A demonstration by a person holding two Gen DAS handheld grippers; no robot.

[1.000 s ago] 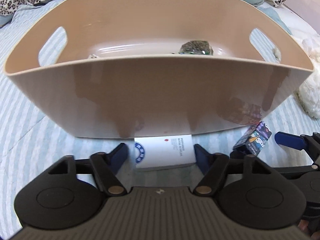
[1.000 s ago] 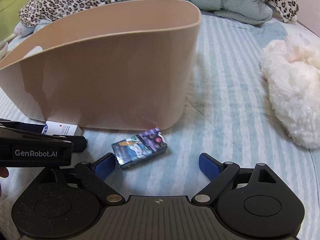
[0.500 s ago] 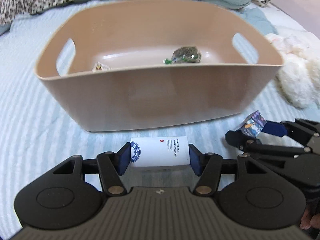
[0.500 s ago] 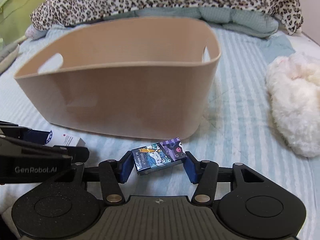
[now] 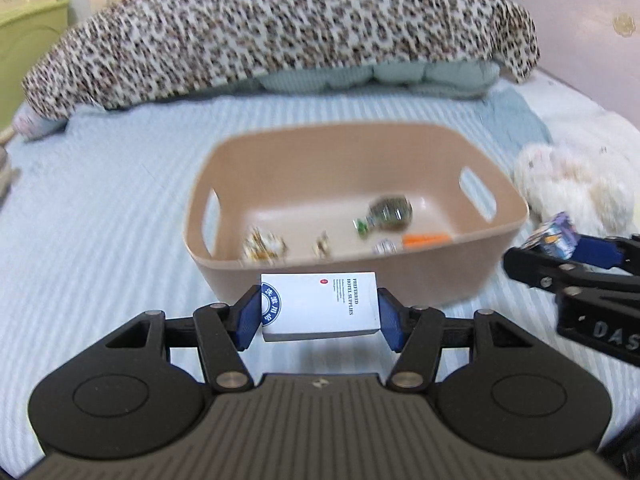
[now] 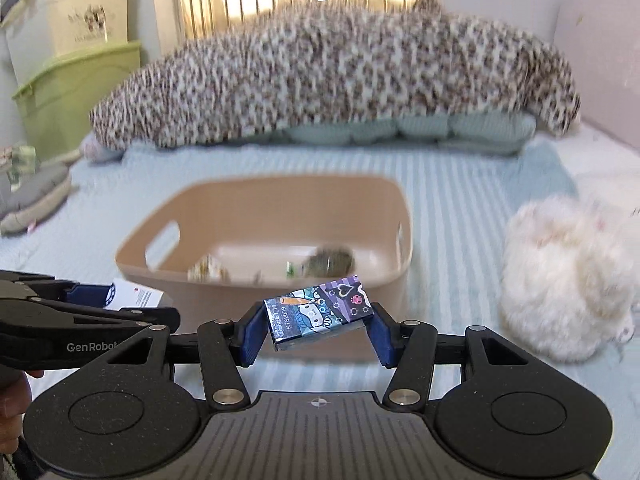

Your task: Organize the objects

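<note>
My left gripper [image 5: 319, 312] is shut on a white box with blue print [image 5: 320, 305] and holds it in the air in front of the tan plastic bin [image 5: 400, 276]. My right gripper [image 6: 318, 328] is shut on a small purple cartoon-printed box [image 6: 320, 313], also lifted, in front of the bin [image 6: 280, 300]. The bin sits on the striped bedsheet and holds several small items, among them a dark green wrapped packet [image 5: 390, 213] and an orange pen-like stick [image 5: 426, 240]. The right gripper also shows at the right of the left wrist view [image 5: 560, 244], and the left gripper at the left of the right wrist view [image 6: 100, 300].
A white fluffy toy [image 6: 568, 280] lies right of the bin. A leopard-print blanket [image 5: 280, 32] over teal pillows runs along the back. Green and cream storage boxes [image 6: 72, 60] stand at the far left. A grey cushion [image 6: 36, 196] lies at the left bed edge.
Both grippers closed on their boxes and lifted them off the sheet, rising up and back from the bin, so the bin's inside now shows.
</note>
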